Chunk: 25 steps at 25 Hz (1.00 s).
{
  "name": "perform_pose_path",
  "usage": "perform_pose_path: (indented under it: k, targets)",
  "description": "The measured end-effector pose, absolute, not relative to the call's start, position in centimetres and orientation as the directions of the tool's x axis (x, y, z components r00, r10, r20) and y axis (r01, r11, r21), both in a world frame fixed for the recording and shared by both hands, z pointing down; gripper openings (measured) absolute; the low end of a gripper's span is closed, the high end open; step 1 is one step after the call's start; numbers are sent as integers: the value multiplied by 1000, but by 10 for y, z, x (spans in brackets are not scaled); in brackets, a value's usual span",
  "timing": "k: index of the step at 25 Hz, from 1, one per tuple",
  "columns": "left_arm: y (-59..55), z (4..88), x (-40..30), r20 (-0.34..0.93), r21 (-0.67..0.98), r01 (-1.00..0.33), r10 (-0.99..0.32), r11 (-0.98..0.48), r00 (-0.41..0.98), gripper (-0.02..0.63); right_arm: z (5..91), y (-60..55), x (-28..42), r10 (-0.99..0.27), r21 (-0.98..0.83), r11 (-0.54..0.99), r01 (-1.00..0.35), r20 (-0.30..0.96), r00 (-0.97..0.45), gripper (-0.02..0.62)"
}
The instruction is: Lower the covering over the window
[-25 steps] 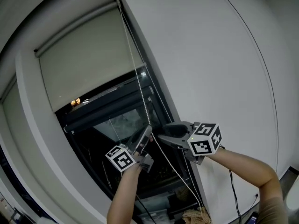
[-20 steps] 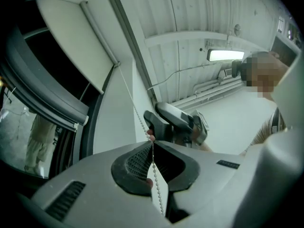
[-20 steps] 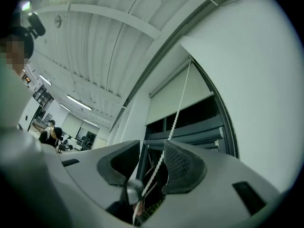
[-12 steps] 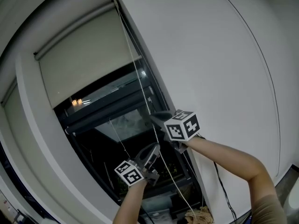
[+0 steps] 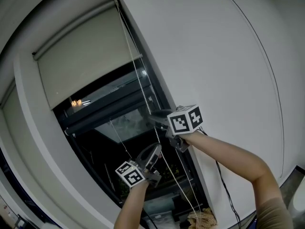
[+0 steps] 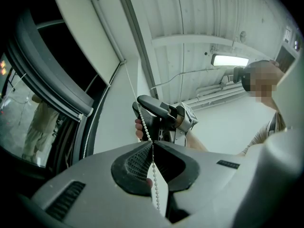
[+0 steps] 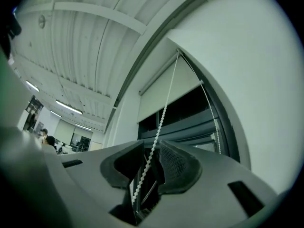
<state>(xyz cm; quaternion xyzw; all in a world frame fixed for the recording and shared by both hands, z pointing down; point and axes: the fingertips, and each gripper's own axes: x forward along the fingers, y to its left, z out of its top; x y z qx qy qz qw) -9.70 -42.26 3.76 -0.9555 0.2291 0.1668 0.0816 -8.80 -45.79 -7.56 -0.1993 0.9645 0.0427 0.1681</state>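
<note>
roller blind [image 5: 86, 56] covers only the upper part of the window [image 5: 119, 128]. lower glass is bare, so lowering isn't finished. bead chain [image 5: 138, 80] hangs down the window's right edge. left gripper [image 5: 155, 150] is clamped tight on the chain, low against the window, beads pinched between its pads. right gripper [image 5: 152, 114] sits higher on the same strand, about mid-window. its jaws have just been opening and stand part open, chain running between them, pads not pressing.

risks, my call:
- if i pull with the right now, the beads slide through.
- if the left lets go before the right bites, nothing holds the chain.
- grabbing the second strand [image 7: 212, 113], nearer the window's right frame, would likely raise the blind instead.
- a sideways yank could snag the chain.

writing: none readable, no brand. only square markers [image 5: 183, 120] on the gripper cubes.
</note>
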Motion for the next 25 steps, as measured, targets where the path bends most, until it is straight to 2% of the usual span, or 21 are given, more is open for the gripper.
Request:
perform_pose_path:
  k: [2,4,5,9,10,11,12,14,16,18,20,21,22,23,25]
  targets:
    - [-422,37,-95,-356,-73,-463,-411,-883,839,23,-75,-456,-88,-363,-18,925,-380,-342,-867,89]
    - [-421,37,-94,-362,-69,-459,-406,-886,839,23,-75,-457,-85,-385,-31,916,-401,-353,-853,27]
    - [-420,37,-93,-363,-70,-457,-404,-887,840,23,-75,-457,-84,-391,-37,913,-405,-358,-848,17]
    - [-422,23,-103,-396,-64,-446,-387,-893,833,30,-77,-446,-81,-373,-4,917,-400,-364,-853,11]
    - [-426,11,-111,-441,-33,-430,-373,-902,816,65,-72,-438,-82,-361,29,918,-395,-346,-866,11]
    - [-430,-3,-119,-486,1,-407,-356,-913,798,138,-62,-429,-86,-346,64,921,-383,-315,-884,11]
    - [-434,-18,-123,-516,19,-385,-339,-923,787,168,-48,-420,-90,-331,99,924,-369,-274,-903,11]
    - [-442,-44,-120,-533,33,-341,-305,-939,789,176,-18,-410,-98,-324,145,923,-355,-202,-924,11]
    - [-441,-65,-112,-553,67,-240,-236,-968,799,178,0,-413,-99,-334,135,923,-360,-181,-925,11]
    - [-436,-77,-99,-546,74,-165,-178,-984,818,176,5,-421,-96,-339,96,928,-360,-186,-922,11]
    - [-441,-71,-83,-468,43,-230,-223,-972,855,163,6,-425,-93,-337,80,931,-357,-195,-921,11]
    - [-445,-66,-78,-432,24,-291,-272,-956,860,92,6,-425,-91,-335,82,931,-356,-199,-921,11]
    - [-448,-62,-75,-423,16,-335,-310,-942,851,54,6,-425,-89,-333,89,930,-356,-201,-921,11]
    - [-448,-62,-75,-439,24,-352,-326,-936,837,30,6,-425,-87,-330,102,929,-355,-203,-922,11]
    - [-444,-63,-78,-484,44,-350,-327,-936,812,23,3,-420,-81,-313,153,925,-348,-213,-926,12]
